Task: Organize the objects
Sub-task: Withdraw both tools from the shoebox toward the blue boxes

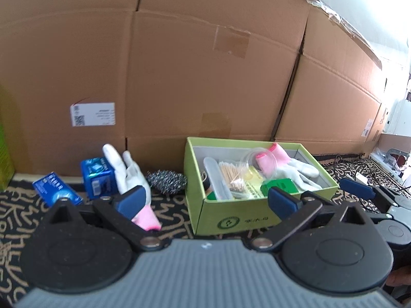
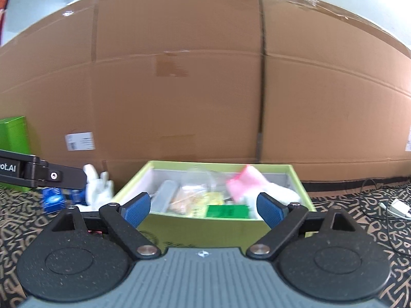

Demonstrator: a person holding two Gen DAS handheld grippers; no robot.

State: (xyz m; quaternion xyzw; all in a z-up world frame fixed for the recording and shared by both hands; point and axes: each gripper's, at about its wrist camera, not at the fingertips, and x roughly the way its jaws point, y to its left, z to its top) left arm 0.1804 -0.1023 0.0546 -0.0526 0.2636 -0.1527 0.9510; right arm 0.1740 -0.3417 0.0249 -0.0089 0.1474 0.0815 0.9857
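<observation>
Far left edge: a green container (image 2: 12, 136) stands against the cardboard wall (image 1: 205, 77); the right wrist view shows its front face, the left wrist view only a sliver.
Blue packs: a flat blue packet (image 1: 55, 188) lies on the patterned rug (image 1: 169, 215), and a blue box (image 1: 97, 179) stands just beside it. The left wrist view shows both sharply; in the right wrist view they are blurred and partly behind the other gripper's arm.
Loose glove: a white glove with a pink cuff (image 1: 128, 177) lies on the rug outside the green box, leaning on the blue box, fingers up. Its cuff shows only in the left wrist view.
Scouring pad: a steel scouring pad (image 1: 167, 181) sits on the rug between the loose glove and the green box, seen only from the left wrist.
Left gripper (image 1: 205, 200): jaws spread wide, nothing between the pads. Its left pad overlaps the loose glove in the picture; contact cannot be confirmed.
Green box (image 1: 231, 218): open-topped, on the rug, against the cardboard wall. Inside, left to right: a clear plastic case (image 1: 215, 177), a bundle of wooden sticks (image 1: 231, 177), yellow packets, a small green carton (image 1: 280, 186), and a second pink-cuffed glove (image 1: 290, 166) draped at the right end.
Right gripper (image 2: 203, 208): jaws wide apart, empty, held near the front wall of the green box; the contents look smeared here, probably from motion blur.
Right side: a cable and a white plug (image 2: 399, 206) lie on the rug, well apart from the box.
</observation>
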